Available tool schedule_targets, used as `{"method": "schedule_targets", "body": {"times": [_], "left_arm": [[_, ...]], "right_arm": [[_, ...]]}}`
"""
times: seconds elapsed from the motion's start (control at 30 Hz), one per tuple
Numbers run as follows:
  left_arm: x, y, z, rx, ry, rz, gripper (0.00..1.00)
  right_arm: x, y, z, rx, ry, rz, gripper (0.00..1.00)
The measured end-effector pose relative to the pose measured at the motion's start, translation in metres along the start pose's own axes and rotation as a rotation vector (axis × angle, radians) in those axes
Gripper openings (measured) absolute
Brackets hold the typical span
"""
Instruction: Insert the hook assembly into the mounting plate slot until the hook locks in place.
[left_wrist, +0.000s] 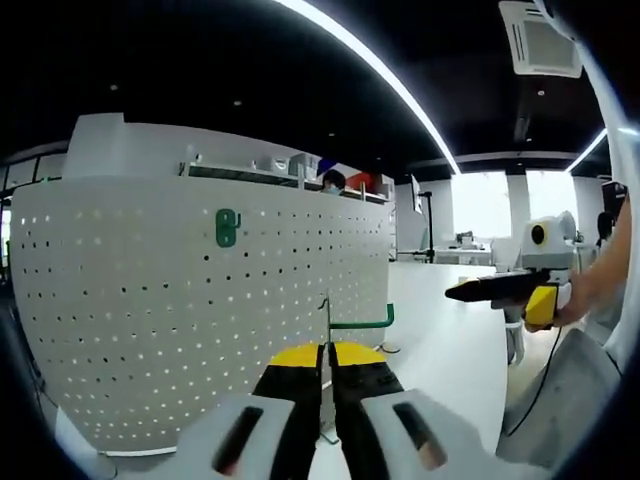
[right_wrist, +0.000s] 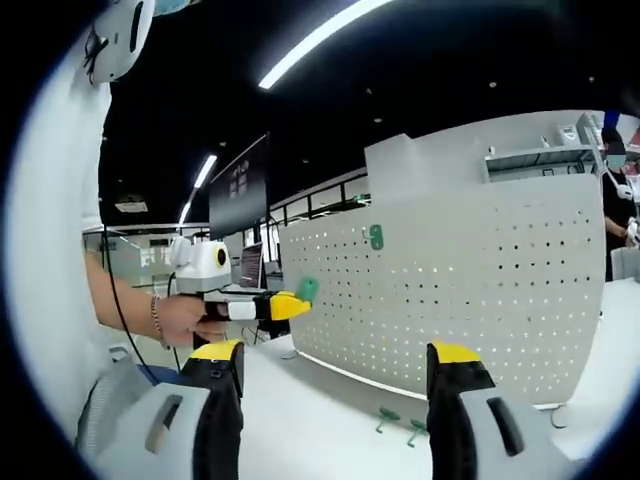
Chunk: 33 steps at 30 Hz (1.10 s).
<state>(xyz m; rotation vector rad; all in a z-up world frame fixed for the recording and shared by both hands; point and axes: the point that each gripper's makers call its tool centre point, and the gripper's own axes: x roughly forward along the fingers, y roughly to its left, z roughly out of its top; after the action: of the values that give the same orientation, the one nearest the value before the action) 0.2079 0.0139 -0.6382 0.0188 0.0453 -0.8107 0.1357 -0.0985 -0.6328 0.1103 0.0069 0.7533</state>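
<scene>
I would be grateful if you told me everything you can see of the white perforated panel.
The white perforated panel is a large flat board, seemingly painted metal, covered in a regular grid of small round holes. It stands upright on the white table, its lower edge along the tabletop. One small green hook piece is mounted near its upper part. Two more green hooks lie on the table at its foot, apart from it.

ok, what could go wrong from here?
The left claw pinches the green hook by a thin part; it may twist or slip when pushed into the pegboard.
The right claw is open, off the pegboard, so it may shift.
The spare hooks at its base could get knocked.
</scene>
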Motion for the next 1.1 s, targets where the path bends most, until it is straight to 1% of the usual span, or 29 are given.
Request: {"method": "schedule_targets", "body": {"times": [0.17, 0.3, 0.37, 0.7, 0.8, 1.1], "left_arm": [[0.0, 0.0, 0.0, 0.004, -0.001, 0.003, 0.02], [0.0, 0.0, 0.0, 0.001, 0.0, 0.002, 0.02], [0.0, 0.0, 0.0, 0.0, 0.0, 0.003, 0.02], [0.001, -0.002, 0.002, 0.0, -0.005, 0.0, 0.02], [0.001, -0.001, 0.002, -0.004, -0.003, 0.001, 0.02], [0.001, -0.003, 0.002, -0.005, -0.004, -0.001, 0.02]], "right_arm": [[0.014, 0.003, 0.001, 0.022, -0.015, 0.008, 0.69], [0.027, 0.006, 0.001, 0.034, -0.021, 0.027, 0.69], [0.032, 0.008, 0.003, 0.043, -0.032, 0.036, 0.69], [0.062, 0.017, 0.01, 0.045, -0.056, 0.061, 0.68], [0.068, 0.019, 0.009, 0.036, -0.057, 0.066, 0.68], [0.082, 0.022, 0.013, 0.051, -0.07, 0.079, 0.68]]}}
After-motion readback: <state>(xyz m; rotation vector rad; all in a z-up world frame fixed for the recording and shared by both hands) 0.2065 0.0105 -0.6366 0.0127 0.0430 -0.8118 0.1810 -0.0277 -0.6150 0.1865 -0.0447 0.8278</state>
